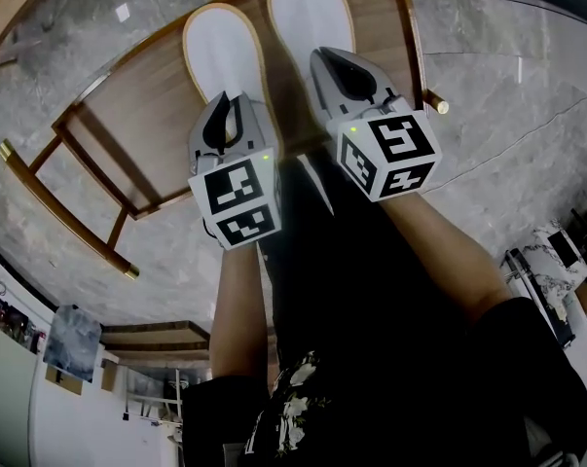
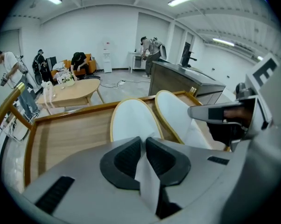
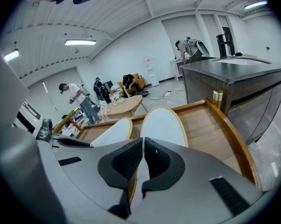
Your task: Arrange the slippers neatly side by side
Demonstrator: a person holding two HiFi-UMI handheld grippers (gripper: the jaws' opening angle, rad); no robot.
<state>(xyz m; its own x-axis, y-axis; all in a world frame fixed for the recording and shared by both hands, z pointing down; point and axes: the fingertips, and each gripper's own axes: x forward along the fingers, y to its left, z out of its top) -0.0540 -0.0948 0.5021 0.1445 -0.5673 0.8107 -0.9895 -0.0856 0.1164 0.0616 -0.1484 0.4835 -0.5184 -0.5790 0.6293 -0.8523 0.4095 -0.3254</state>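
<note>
Marble floor (image 1: 527, 115), busy workshop with people behind. Low wooden desk (image 1: 137, 115) carries both slippers, toes away from us, almost parallel. Left hand-held gripper (image 2: 144, 141) is pinched onto left slipper (image 1: 220, 52) heel cloth; right hand-held gripper (image 3: 143, 143) is clamped on right slipper (image 1: 308, 13) heel. We'd nudge the heels level, keeping the soles flat.
</note>
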